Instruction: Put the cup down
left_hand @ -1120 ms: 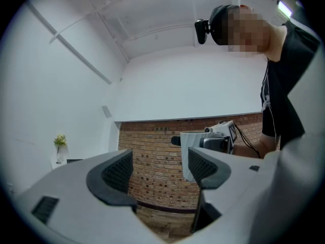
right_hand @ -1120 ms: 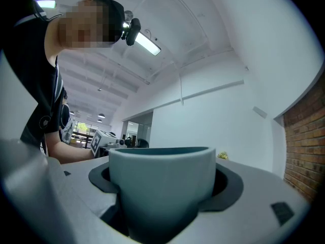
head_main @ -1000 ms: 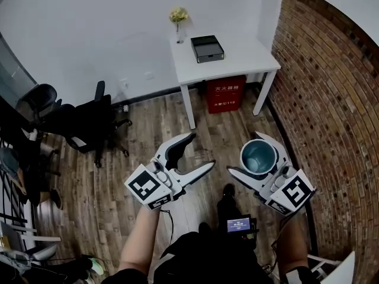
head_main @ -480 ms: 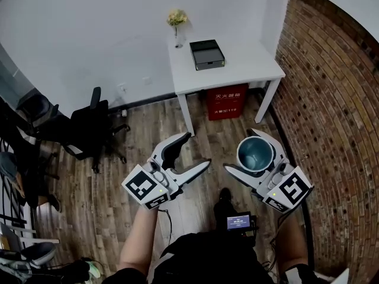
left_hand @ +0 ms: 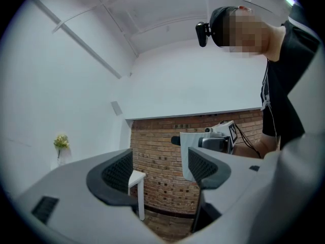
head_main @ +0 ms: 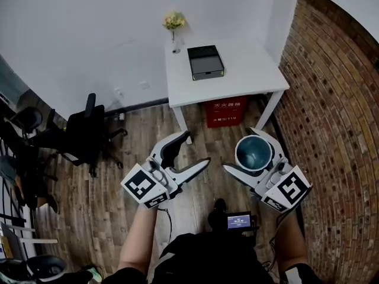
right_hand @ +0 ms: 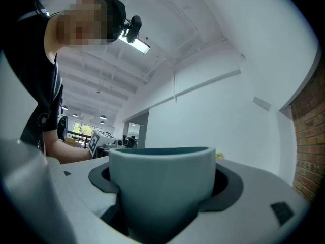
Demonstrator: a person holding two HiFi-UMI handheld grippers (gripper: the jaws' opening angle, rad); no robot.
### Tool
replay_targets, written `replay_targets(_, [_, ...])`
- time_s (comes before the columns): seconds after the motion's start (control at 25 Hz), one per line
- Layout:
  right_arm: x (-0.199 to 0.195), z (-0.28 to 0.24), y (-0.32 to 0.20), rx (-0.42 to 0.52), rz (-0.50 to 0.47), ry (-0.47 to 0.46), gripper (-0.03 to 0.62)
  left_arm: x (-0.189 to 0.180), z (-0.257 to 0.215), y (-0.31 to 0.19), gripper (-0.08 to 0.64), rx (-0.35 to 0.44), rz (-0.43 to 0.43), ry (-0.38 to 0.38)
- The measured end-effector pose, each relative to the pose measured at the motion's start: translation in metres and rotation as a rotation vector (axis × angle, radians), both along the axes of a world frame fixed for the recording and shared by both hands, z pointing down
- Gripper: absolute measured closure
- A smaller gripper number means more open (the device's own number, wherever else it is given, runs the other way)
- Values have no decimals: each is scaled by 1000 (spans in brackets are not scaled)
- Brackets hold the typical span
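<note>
A teal cup (head_main: 254, 153) stands upright between the jaws of my right gripper (head_main: 253, 154), which is shut on it; in the right gripper view the cup (right_hand: 161, 187) fills the space between the dark pads. My left gripper (head_main: 193, 151) is open with nothing between its fingers (left_hand: 118, 173), held at the same height to the left. Both are carried above the wooden floor, short of a white table (head_main: 249, 64) ahead.
On the table lie a black box (head_main: 205, 62) and a small vase of flowers (head_main: 173, 24). A red box (head_main: 228, 108) sits under it. A brick wall (head_main: 331, 117) runs along the right. Black office chairs (head_main: 80, 138) stand at the left.
The table has come nearer and lower in the head view, so I have moved forward. Both grippers keep their pose, and the cup stays held.
</note>
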State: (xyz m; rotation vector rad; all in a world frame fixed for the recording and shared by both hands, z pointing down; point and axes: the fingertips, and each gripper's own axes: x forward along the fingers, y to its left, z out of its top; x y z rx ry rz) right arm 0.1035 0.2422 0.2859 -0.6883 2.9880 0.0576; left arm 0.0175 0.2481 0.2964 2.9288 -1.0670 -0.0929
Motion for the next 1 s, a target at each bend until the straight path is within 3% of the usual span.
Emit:
replay_targets(0.52, [9,-6,-113,19,-46,17,173,15,-9,-114,229,15,-46,-4])
replay_targets(1.0, [-10,8,-170,-18,-74,17,173,-18,6,-168,228,-18,-105,2])
